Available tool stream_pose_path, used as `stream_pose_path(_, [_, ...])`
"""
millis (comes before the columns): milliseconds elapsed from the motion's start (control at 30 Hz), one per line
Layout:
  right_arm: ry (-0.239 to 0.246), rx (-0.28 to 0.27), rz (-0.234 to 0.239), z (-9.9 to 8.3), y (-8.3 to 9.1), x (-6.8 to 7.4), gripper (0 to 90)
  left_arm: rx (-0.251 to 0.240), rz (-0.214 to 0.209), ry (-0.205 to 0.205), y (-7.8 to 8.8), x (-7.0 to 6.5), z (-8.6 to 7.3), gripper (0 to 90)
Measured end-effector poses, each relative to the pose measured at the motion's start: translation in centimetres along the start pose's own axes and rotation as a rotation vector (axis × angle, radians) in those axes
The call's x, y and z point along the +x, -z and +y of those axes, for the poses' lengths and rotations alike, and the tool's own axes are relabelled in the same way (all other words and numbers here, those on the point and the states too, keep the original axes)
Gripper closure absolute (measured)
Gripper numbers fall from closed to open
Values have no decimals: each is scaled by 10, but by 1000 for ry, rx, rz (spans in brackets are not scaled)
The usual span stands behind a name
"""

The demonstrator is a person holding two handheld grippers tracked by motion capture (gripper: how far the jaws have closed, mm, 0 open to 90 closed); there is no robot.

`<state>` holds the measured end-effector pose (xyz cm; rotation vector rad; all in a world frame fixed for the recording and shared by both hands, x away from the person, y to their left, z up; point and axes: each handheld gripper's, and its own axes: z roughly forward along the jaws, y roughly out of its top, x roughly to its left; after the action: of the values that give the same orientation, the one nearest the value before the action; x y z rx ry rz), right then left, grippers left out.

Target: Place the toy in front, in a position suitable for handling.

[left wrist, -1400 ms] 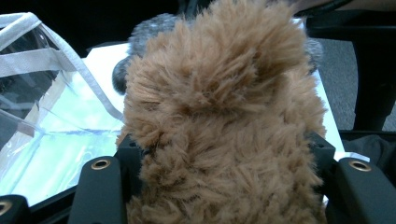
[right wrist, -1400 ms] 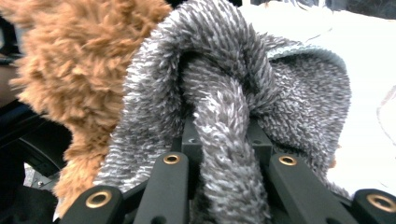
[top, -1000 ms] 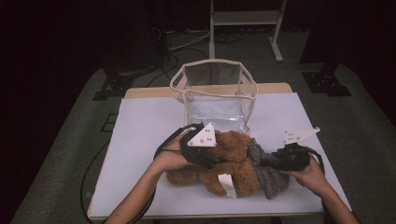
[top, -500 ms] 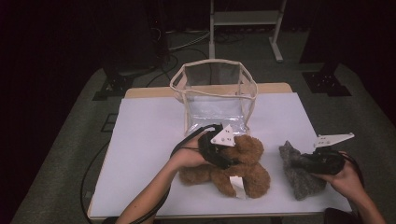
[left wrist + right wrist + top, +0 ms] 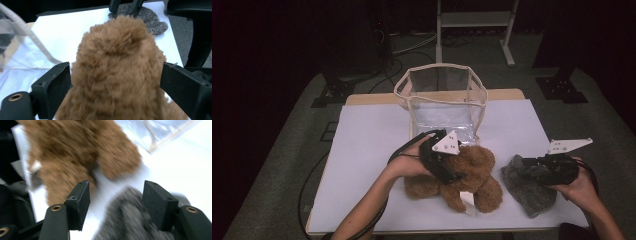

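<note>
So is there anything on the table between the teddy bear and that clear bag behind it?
Nothing visible does. The teddy bear lies right in front of the clear bag, with only bare white table around them. The grey knit hat lies off to the bear's right side, out of that path.

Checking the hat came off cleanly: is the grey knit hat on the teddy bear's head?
No: in the high view the grey knit hat lies on the white table, to the right of the teddy bear and apart from it.
</note>
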<state>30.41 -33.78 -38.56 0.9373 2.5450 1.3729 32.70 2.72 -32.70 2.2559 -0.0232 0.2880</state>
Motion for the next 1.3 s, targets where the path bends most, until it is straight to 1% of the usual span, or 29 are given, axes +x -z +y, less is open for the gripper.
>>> stream_pose_path(100, [47,-18,34,16,-6,12,362,-15,-1,13,9,1,-4,87])
stream_pose_path(133, [60,-24,47,22,-8,15,355,-17,6,13,11,1,-6,81])
stream_pose_path(233, [109,-25,67,38,-15,24,336,-17,5,11,18,1,-11,80])
stream_pose_path(267, [118,-24,78,43,-17,27,336,-18,4,11,20,1,-13,80])
stream_pose_path(333, [140,-12,98,53,-21,32,310,-24,13,24,25,0,-19,58])
stream_pose_path(400, [164,-3,109,62,-25,36,287,-31,16,38,30,1,-24,56])
stream_pose_path(533, [211,12,118,76,-33,44,249,-25,26,45,37,-1,-36,55])
stream_pose_path(633, [233,17,130,85,-38,48,236,-23,33,62,42,-1,-45,40])
stream_pose_path(700, [242,21,140,90,-41,50,226,-18,38,69,45,-1,-51,39])
stream_pose_path(767, [254,31,137,94,-45,52,217,-15,43,80,46,-1,-58,35])
stream_pose_path(900, [265,49,148,98,-54,54,213,-8,44,96,48,-1,-70,31])
stream_pose_path(1100, [277,74,158,101,-69,56,196,9,49,123,48,-2,-88,31])
stream_pose_path(1167, [281,75,161,101,-73,56,192,14,49,132,48,-2,-95,31])
stream_pose_path(1300, [283,70,168,99,-78,56,182,27,61,155,46,-1,-110,30])
